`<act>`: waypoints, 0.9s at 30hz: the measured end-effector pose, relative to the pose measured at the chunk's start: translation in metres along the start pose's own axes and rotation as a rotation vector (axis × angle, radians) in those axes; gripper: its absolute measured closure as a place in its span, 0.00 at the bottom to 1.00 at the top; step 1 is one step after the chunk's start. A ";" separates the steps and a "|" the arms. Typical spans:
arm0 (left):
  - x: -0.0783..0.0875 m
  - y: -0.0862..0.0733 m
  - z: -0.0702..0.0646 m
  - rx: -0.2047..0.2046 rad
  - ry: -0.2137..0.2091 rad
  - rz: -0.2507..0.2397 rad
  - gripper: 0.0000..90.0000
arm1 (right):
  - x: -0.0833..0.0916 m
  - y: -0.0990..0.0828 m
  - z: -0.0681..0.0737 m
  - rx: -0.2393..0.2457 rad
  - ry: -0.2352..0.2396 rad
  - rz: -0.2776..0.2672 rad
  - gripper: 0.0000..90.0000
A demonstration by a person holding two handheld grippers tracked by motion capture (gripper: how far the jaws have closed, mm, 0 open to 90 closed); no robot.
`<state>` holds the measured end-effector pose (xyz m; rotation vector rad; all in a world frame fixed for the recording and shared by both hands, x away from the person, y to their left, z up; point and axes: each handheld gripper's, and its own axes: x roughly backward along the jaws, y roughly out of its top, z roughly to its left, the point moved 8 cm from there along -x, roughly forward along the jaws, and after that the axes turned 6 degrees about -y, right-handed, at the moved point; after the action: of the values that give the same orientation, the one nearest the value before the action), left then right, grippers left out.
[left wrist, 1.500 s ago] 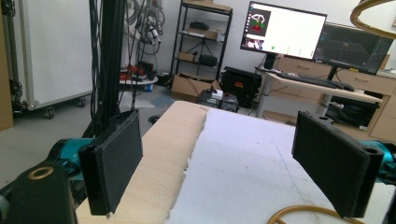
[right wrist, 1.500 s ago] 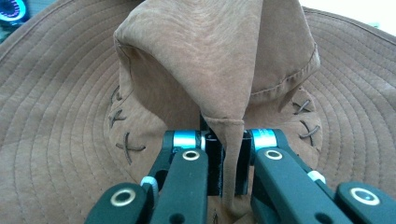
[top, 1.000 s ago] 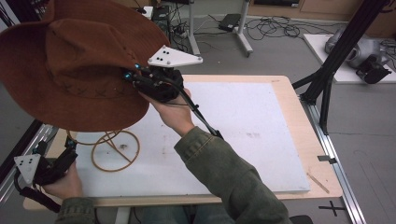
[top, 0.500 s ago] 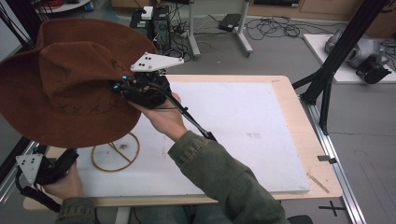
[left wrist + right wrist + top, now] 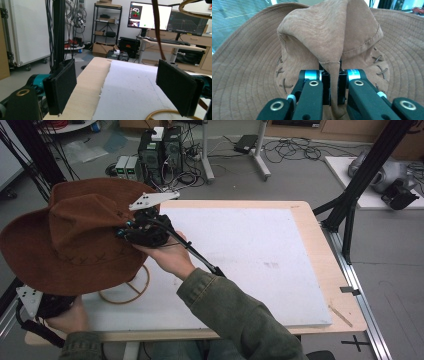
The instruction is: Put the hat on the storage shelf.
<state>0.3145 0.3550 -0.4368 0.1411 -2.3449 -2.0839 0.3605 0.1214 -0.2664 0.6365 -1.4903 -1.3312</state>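
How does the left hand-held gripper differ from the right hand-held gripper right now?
The right hand-held gripper is shut, pinching a fold of the brown hat; the left hand-held gripper stands wide open with nothing between its jaws. The right one is held up over the table's left side, while the left one sits low at the table's near left corner, beside a wooden ring stand. Both have black jaws and are each held in one hand.

Brown wide-brimmed hat (image 5: 70, 245), crown pinched, held aloft
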 end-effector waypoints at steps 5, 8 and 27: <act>0.000 0.000 0.000 -0.002 -0.001 0.002 0.19 | 0.001 -0.007 0.001 -0.003 0.018 0.010 0.97; 0.000 -0.001 -0.001 -0.002 -0.003 0.003 0.19 | 0.000 -0.011 0.001 -0.012 0.020 0.021 0.94; 0.000 0.000 -0.001 -0.006 -0.004 0.002 0.19 | 0.014 -0.008 -0.006 0.039 -0.009 -0.074 0.19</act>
<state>0.3147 0.3536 -0.4370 0.1347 -2.3400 -2.0912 0.3586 0.1044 -0.2697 0.7175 -1.5155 -1.3655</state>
